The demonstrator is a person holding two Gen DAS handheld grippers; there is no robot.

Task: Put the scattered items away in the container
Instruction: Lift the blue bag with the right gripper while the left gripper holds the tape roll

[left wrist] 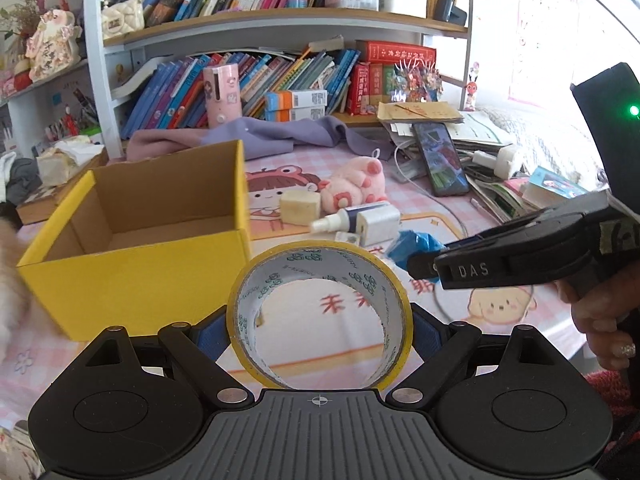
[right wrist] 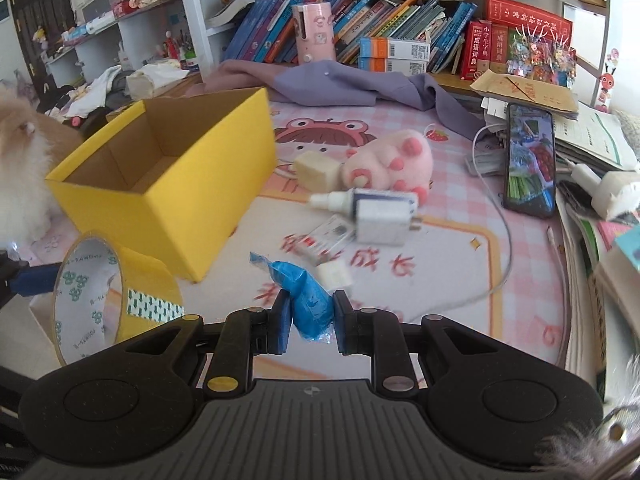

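My left gripper is shut on a yellow tape roll, held just right of the open yellow box; the roll and box also show in the right wrist view. My right gripper is shut on a blue plastic packet low over the mat; it appears in the left wrist view with the packet. On the mat lie a pink paw plush, a cream block, a spray bottle, a white charger, a small sachet and a white cube.
A purple cloth lies before the bookshelf. A phone, cable and stacked papers crowd the right side. A fluffy animal sits left of the box.
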